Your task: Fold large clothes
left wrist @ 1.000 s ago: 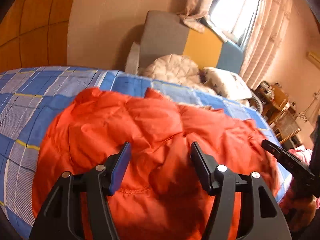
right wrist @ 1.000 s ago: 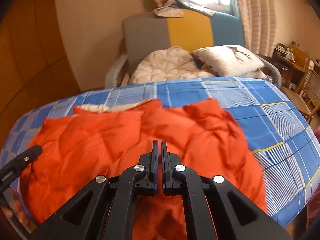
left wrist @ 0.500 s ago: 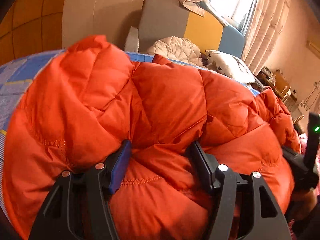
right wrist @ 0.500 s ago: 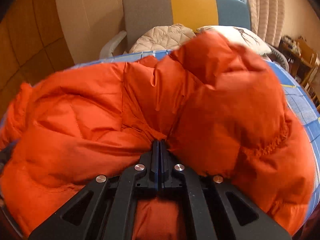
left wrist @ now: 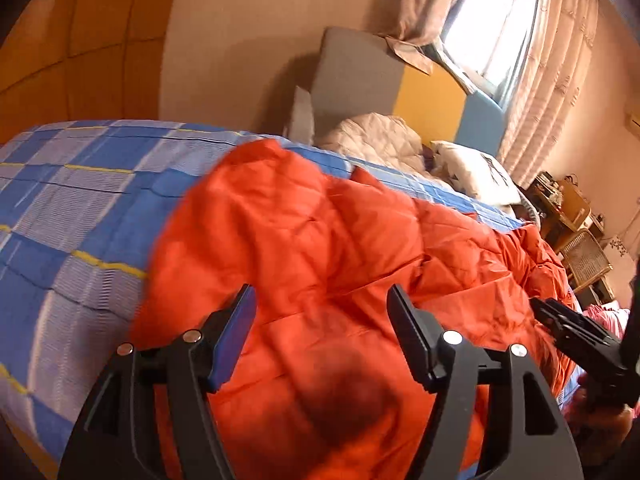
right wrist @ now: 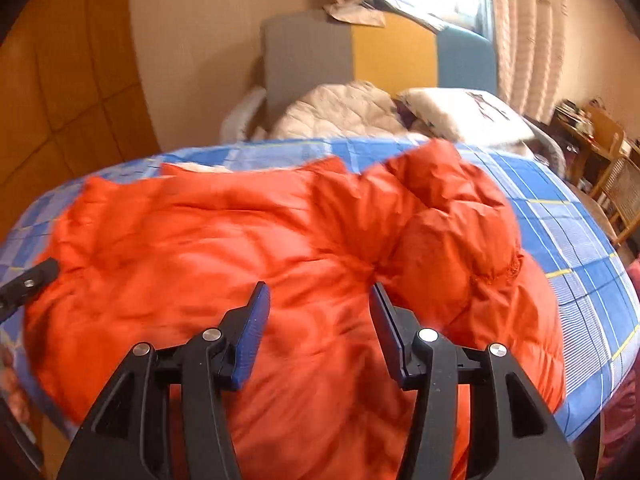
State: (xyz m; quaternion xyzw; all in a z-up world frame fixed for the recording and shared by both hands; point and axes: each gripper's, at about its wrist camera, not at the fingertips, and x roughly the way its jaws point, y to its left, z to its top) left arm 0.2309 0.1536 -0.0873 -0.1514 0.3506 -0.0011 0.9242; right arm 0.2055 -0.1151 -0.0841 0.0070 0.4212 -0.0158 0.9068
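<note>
A large orange puffer jacket (left wrist: 320, 248) lies rumpled on the blue checked bed cover (left wrist: 80, 208). It also fills the right wrist view (right wrist: 248, 248), with one bunched part raised at the right (right wrist: 452, 216). My left gripper (left wrist: 322, 300) is open just above the jacket's near edge and holds nothing. My right gripper (right wrist: 318, 300) is open above the jacket's near middle, also empty. The right gripper's black tip shows at the right of the left wrist view (left wrist: 568, 328). The left gripper's tip shows at the left edge of the right wrist view (right wrist: 28, 284).
A beige quilted blanket (right wrist: 340, 112) and a white pillow (right wrist: 460, 116) lie at the bed's head, against a grey, yellow and blue headboard (right wrist: 384, 52). Wooden furniture (right wrist: 600, 140) stands at the right. A curtained window (left wrist: 492, 20) is behind.
The jacket, lifted and bunched up half a second ago, now lies back down on the bed. My right gripper has opened and let it go. The left gripper stays open.
</note>
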